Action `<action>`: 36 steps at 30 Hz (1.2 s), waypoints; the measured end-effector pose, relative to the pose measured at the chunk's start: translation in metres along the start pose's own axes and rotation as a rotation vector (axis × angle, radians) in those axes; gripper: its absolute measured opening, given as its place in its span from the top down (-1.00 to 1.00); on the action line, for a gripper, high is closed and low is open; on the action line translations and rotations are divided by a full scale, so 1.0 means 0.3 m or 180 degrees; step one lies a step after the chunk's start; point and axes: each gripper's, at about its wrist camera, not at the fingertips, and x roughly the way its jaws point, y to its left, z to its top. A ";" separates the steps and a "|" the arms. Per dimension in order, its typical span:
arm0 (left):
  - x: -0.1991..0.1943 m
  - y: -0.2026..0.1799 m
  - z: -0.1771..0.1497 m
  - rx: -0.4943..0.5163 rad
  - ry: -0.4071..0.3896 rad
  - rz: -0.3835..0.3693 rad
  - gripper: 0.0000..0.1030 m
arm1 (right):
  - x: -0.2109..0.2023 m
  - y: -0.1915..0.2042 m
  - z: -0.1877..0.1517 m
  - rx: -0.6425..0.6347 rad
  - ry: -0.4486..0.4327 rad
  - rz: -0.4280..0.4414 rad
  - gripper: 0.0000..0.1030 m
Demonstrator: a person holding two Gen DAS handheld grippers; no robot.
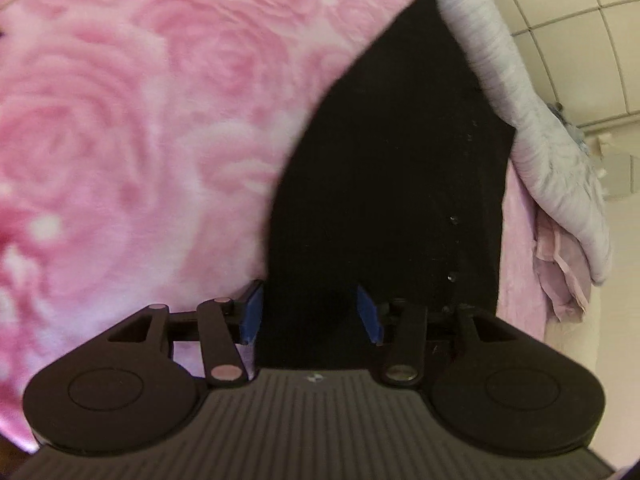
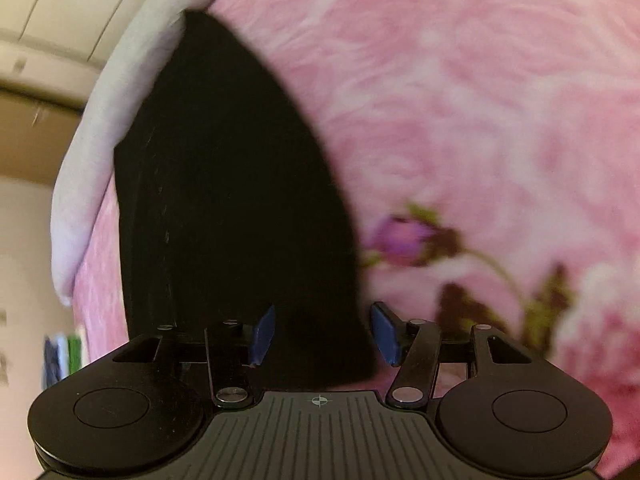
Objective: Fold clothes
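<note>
— Well, what was the biggest thing in view?

— A pink rose-print blanket [image 1: 120, 128] filled most of both wrist views and looked spread over a bed. On the right wrist side its print [image 2: 480, 100] also showed a purple bud [image 2: 400, 236] on a green stem.

— And the clothes?

— One black garment [image 1: 392, 184] lay flat on that blanket, seemingly folded into a long narrow shape that tapered away from the cameras. The same garment [image 2: 232, 208] ran up the middle of the right wrist view. A few tiny shiny dots ran along its edge on the left wrist side; I could not tell whether they were buttons or studs.

— Anything beside it?

— A pale grey ribbed fabric [image 1: 532, 132] lay along the garment's outer edge, at the edge of the bed, with a small crumpled pale pink cloth [image 1: 564, 280] under its end. Tiled wall showed beyond.

— How did the grippers stand?

— The left gripper [image 1: 311, 312] had its jaws spread, with the near end of the black garment between the blue pads [image 1: 252, 312] and nothing pinched. The right gripper [image 2: 323, 336] stood likewise, jaws apart, blue pads [image 2: 384, 332] on either side of the garment's near end.
</note>
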 end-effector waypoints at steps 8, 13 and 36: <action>-0.079 -0.027 -0.037 0.0433 -0.0027 0.0030 0.86 | -0.051 0.051 -0.002 -0.0399 0.0143 -0.0040 0.82; -0.201 -0.021 -0.119 0.0700 -0.0070 0.0107 0.86 | -0.136 0.037 -0.095 -0.0496 0.0336 -0.0068 0.83; -0.210 -0.284 -0.068 0.1211 -0.0163 0.1118 0.65 | -0.247 0.124 0.012 -0.1587 0.0101 -0.1036 0.04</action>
